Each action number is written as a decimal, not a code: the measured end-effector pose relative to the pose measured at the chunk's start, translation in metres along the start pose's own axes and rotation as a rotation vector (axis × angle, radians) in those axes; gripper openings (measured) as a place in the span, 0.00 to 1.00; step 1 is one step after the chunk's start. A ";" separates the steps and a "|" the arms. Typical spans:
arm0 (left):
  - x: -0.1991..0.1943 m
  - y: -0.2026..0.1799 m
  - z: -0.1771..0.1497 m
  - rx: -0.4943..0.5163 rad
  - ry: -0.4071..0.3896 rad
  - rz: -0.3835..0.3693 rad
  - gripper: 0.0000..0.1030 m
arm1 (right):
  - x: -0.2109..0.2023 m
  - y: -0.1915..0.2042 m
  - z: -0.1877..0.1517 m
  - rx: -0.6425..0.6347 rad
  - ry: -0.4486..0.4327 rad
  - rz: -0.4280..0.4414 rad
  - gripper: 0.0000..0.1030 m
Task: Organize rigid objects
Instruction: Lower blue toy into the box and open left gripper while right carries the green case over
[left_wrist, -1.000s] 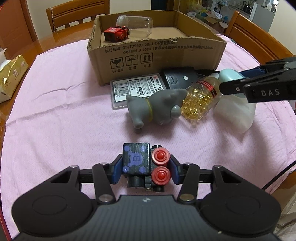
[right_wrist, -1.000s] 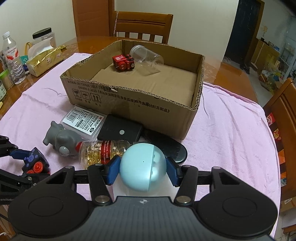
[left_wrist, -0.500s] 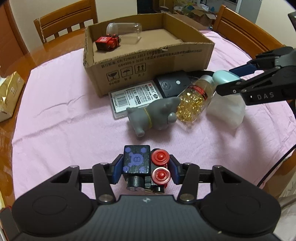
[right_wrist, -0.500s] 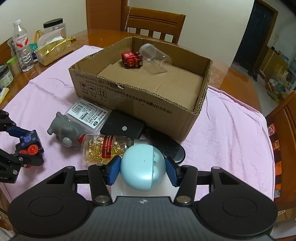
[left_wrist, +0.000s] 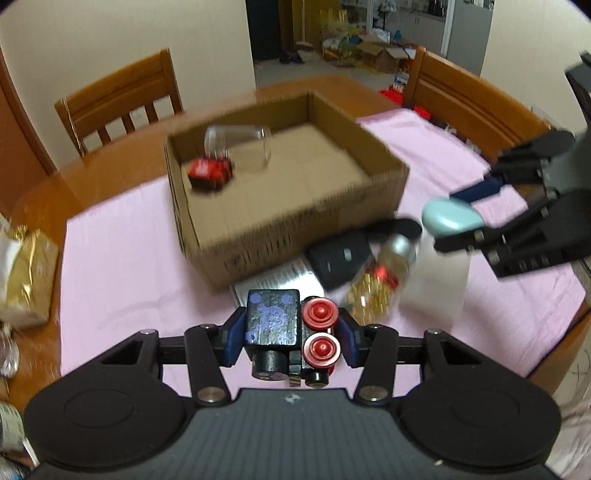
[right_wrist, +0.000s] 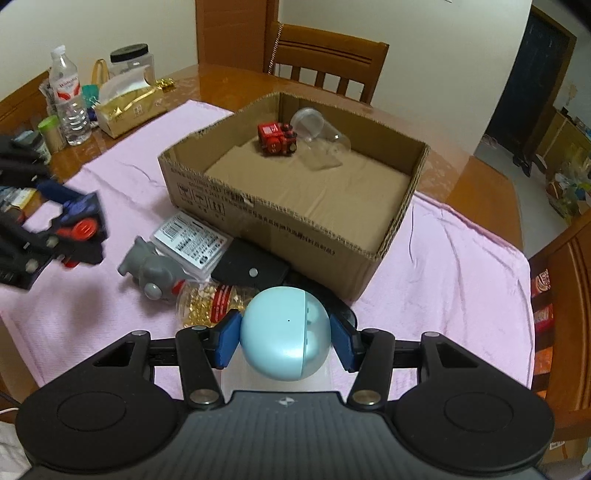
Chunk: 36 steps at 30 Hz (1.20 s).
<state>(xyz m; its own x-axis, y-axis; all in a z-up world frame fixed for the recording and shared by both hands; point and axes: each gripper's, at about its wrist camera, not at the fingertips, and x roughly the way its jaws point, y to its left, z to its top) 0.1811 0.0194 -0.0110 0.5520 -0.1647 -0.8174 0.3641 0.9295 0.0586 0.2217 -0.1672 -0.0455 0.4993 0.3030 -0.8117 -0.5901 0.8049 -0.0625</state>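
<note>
Dark blue-and-black toy train block with red round wheels (left_wrist: 291, 332) sits clamped in my left gripper (left_wrist: 291, 334), lifted above the pink tablecloth (left_wrist: 122, 258); my right gripper (right_wrist: 284, 336) is squeezed on a pale blue egg-shaped plastic case (right_wrist: 282, 334). Just past them lie a grey elephant figure (right_wrist: 151, 271) and a clear bottle of gold capsules (right_wrist: 208, 301). Farther back, the open brown cardboard box (right_wrist: 295, 229) holds a red toy train (right_wrist: 277, 138) and a clear plastic jar (right_wrist: 319, 138) on its side.
</note>
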 end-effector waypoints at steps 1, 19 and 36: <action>0.000 0.001 0.005 0.001 -0.010 0.003 0.48 | -0.003 -0.001 0.003 -0.005 -0.003 0.007 0.56; 0.065 0.037 0.089 -0.059 -0.096 0.105 0.48 | -0.005 -0.016 0.055 -0.042 -0.080 0.018 0.56; 0.080 0.061 0.074 -0.225 -0.119 0.200 0.93 | 0.020 -0.026 0.091 -0.038 -0.088 0.003 0.56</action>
<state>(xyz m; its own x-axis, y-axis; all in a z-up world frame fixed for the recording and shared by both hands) 0.3029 0.0388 -0.0309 0.6843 0.0033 -0.7292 0.0721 0.9948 0.0722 0.3045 -0.1354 -0.0070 0.5499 0.3504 -0.7582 -0.6148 0.7843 -0.0835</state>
